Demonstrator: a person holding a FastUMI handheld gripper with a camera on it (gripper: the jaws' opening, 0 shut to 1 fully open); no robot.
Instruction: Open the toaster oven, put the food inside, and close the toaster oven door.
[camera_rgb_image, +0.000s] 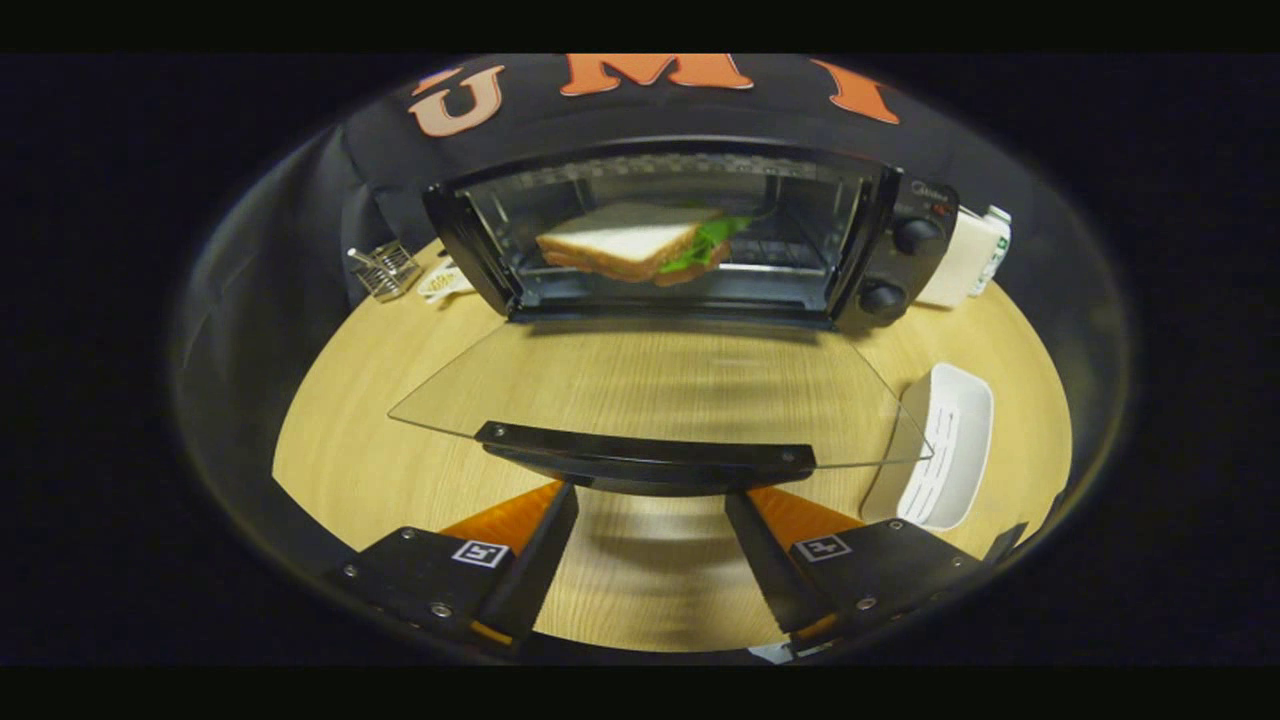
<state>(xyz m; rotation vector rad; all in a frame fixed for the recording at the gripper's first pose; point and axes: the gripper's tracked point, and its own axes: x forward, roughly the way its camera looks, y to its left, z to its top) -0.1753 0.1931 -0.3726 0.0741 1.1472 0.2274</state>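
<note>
The sandwich (632, 243) lies inside the toaster oven (690, 235) on its rack, toward the left of the cavity: white bread with green lettuce sticking out on its right side. It looks soft and light, the sort of thing that squashes under a hard pinch, but it seems to need no more handling, since it is already in place.

The thing left to handle is the glass door (650, 380), which lies folded down flat toward the near side, hinged along the oven's lower front edge. It is a clear pane, stiff, smooth and likely slippery, and breakable if it is slammed. Its dark handle bar (645, 458) runs along the near edge and looks like the sound place to take hold: rigid, with an underside to hook or push up against. The door probably swings easily and wants a gentle finish.

The gripper (650, 545) sits just near of that handle, its two fingers spread wide with nothing between them, their tips just under the bar and not pressing on it.

Farther out on the wooden table (340, 420), a white tray (950, 440) lies to the right of the door, a small wire basket (385, 270) stands at the oven's left, and a white carton (970, 255) is tucked against its right side by the two knobs (900, 265).
</note>
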